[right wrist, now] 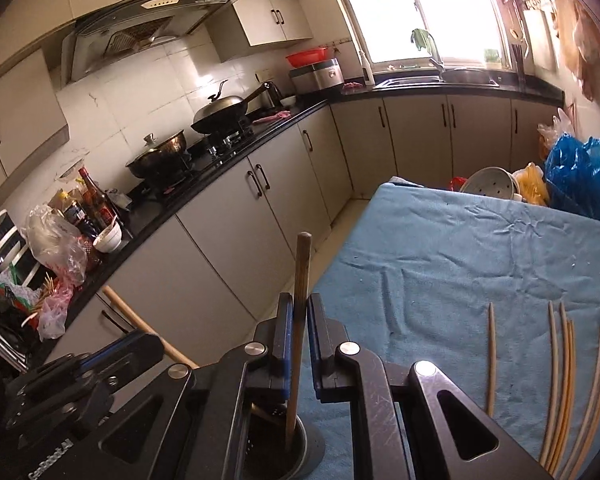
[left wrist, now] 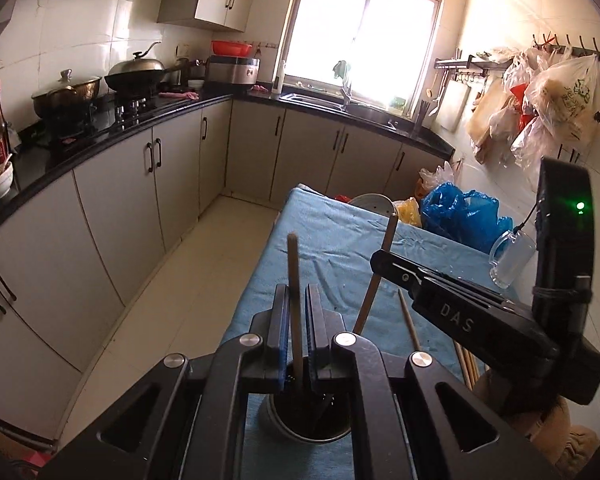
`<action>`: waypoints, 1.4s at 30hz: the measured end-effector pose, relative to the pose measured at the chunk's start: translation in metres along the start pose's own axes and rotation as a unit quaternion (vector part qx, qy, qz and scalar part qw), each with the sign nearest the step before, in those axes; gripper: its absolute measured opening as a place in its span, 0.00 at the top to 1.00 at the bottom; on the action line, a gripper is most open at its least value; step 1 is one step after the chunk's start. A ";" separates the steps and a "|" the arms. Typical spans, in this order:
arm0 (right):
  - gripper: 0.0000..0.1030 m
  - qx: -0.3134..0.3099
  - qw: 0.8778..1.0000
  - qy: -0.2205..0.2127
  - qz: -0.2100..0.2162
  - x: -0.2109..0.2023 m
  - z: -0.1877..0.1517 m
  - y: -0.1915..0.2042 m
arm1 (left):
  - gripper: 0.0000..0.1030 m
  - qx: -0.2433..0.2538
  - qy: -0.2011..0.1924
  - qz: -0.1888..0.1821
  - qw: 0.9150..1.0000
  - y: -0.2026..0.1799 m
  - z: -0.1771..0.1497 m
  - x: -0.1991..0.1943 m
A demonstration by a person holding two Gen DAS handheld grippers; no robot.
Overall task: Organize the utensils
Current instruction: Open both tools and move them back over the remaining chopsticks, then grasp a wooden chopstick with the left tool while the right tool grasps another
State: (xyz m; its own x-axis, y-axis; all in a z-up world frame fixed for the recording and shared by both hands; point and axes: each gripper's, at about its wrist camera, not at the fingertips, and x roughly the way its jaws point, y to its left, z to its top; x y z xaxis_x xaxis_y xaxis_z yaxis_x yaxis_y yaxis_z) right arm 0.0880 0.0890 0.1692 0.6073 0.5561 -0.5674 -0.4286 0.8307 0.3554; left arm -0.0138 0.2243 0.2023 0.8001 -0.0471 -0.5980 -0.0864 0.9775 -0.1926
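Observation:
My left gripper (left wrist: 296,292) is shut on a wooden chopstick (left wrist: 293,264) that stands nearly upright. Its lower end reaches into a dark metal holder cup (left wrist: 269,420) on the blue cloth just below the fingers. My right gripper (right wrist: 298,300) is shut on a second chopstick (right wrist: 303,264), whose lower end sits inside the same cup (right wrist: 314,446). In the left wrist view the right gripper (left wrist: 380,258) comes in from the right with its chopstick (left wrist: 369,302) tilted. In the right wrist view the left gripper (right wrist: 148,340) is at lower left, holding its chopstick (right wrist: 126,310).
Several loose chopsticks (right wrist: 556,380) lie on the blue-clothed table (right wrist: 440,240), to the right of the cup. A glass mug (left wrist: 512,258) stands at the table's right edge. Beyond the far end are a blue plastic bag (left wrist: 456,212) and a colander (right wrist: 492,186). Kitchen cabinets run along the left.

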 end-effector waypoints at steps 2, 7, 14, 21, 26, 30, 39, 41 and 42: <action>0.85 0.006 1.000 0.001 0.003 -0.002 0.002 -0.002 | 0.86 -0.005 -0.005 0.002 1.000 0.000 0.001 -0.006; 0.59 0.015 1.000 -0.015 0.007 -0.016 0.003 -0.011 | 0.81 -0.018 -0.036 0.004 0.999 -0.006 0.001 -0.030; 0.58 0.046 0.998 -0.044 -0.010 -0.061 -0.009 -0.055 | 0.75 -0.017 -0.055 -0.037 0.998 -0.040 -0.008 -0.063; 0.54 0.108 0.989 -0.041 -0.096 -0.111 -0.051 -0.158 | 0.64 0.032 -0.005 -0.076 0.997 -0.108 -0.044 -0.045; 0.54 0.162 0.976 -0.008 -0.145 -0.135 -0.092 -0.233 | 0.64 0.068 0.082 -0.075 0.992 -0.156 -0.074 0.018; 0.56 0.185 0.976 0.012 -0.112 -0.136 -0.108 -0.258 | 0.64 0.096 0.141 -0.046 0.984 -0.184 -0.099 0.082; 0.64 0.171 0.983 0.058 -0.030 -0.074 -0.095 -0.259 | 0.64 0.102 0.201 0.004 0.974 -0.197 -0.116 0.174; 0.64 0.161 0.983 0.073 -0.048 -0.055 -0.087 -0.260 | 0.64 0.098 0.207 0.006 0.973 -0.195 -0.115 0.185; 0.64 0.157 0.983 0.080 -0.058 -0.048 -0.084 -0.261 | 0.64 0.097 0.210 0.007 0.973 -0.195 -0.114 0.191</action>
State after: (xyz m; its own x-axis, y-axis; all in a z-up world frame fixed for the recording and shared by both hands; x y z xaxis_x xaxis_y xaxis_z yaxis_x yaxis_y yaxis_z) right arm 0.1144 -0.1568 0.0408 0.5169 0.4665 -0.7178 -0.1197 0.8696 0.4789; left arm 0.0882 0.0011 0.0371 0.4832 -0.0737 -0.8724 0.0508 0.9971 -0.0561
